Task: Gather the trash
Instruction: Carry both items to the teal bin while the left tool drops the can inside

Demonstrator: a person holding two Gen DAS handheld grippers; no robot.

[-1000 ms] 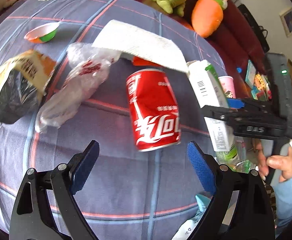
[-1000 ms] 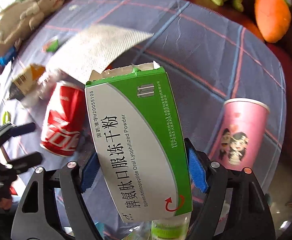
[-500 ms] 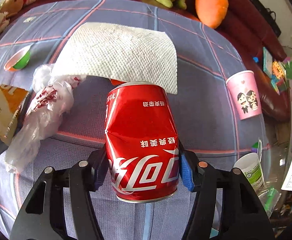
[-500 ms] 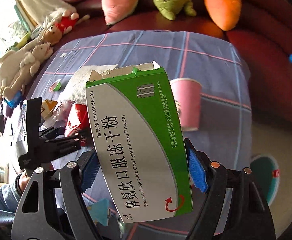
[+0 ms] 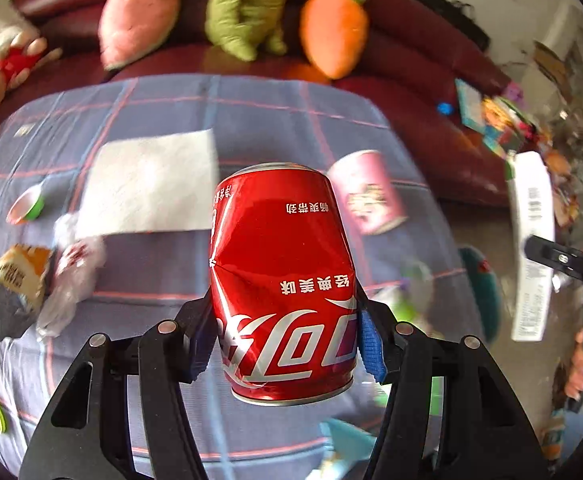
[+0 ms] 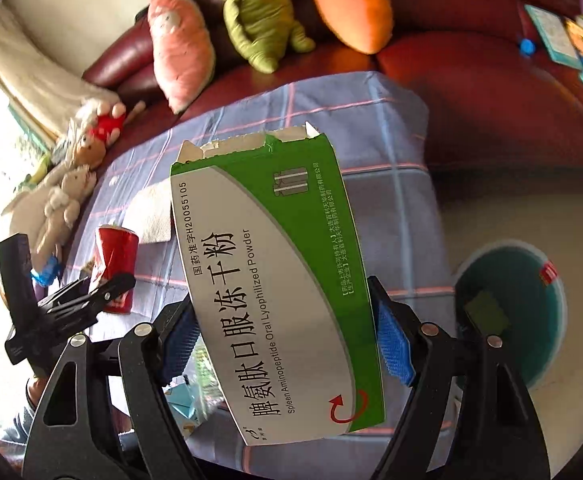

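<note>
My left gripper (image 5: pixel 285 344) is shut on a dented red cola can (image 5: pixel 281 280) and holds it above the plaid tablecloth (image 5: pixel 275 128). My right gripper (image 6: pixel 287 336) is shut on a torn green and white medicine box (image 6: pixel 271 280), held off the table's right edge; the box (image 5: pixel 531 248) also shows at the right of the left wrist view. A green trash bin (image 6: pixel 511 308) stands on the floor to the right of that box. The can (image 6: pixel 116 268) in the left gripper appears at the left of the right wrist view.
On the cloth lie a paper towel (image 5: pixel 151 184), a pink paper cup (image 5: pixel 367 196), a crumpled clear bag (image 5: pixel 71 276), a snack packet (image 5: pixel 11 292) and a small bowl (image 5: pixel 27 208). Plush toys sit on the dark red sofa (image 5: pixel 431 92) behind the table.
My left gripper closed on the can lying on the cloth and lifted it. My right gripper carried the box up and rightward past the table's edge, bringing the bin into view.
</note>
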